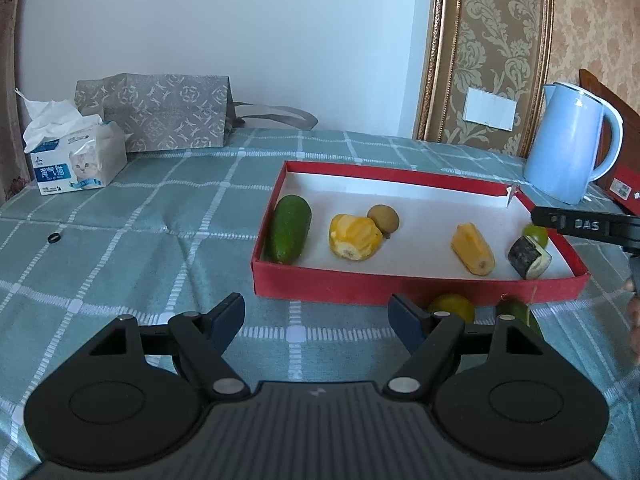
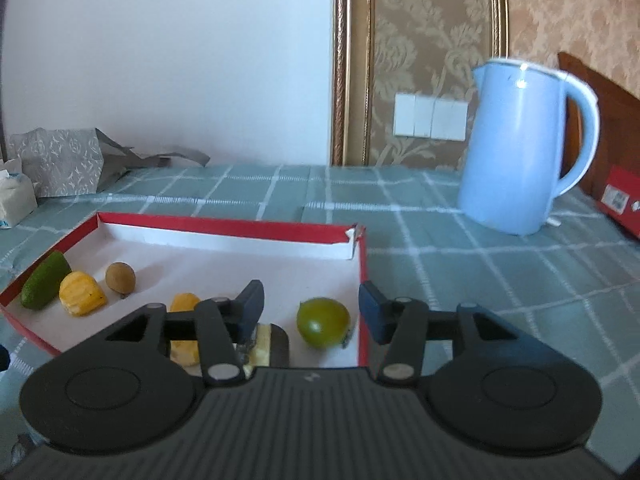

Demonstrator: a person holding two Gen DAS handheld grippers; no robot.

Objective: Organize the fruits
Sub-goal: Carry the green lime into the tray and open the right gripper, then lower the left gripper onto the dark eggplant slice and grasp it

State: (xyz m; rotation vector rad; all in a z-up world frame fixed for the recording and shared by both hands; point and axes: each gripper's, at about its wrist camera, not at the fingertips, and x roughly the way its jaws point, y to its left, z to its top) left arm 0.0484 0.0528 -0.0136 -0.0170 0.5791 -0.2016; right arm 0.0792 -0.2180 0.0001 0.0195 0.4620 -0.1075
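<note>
Green round fruit (image 2: 323,322) lying loose at lower centre inside the red tray (image 2: 363,264), apparently just dropped between the parted, empty right gripper (image 2: 311,312); left gripper (image 1: 316,320) spread wide over two stray green fruits (image 1: 454,306) on checked teal cloth (image 1: 160,240), blue kettle (image 2: 516,148) upper right

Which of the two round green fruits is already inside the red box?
The green fruit between the right tool's open fingers, in the red box's corner. The other round green one lies outside, against the front wall.
</note>
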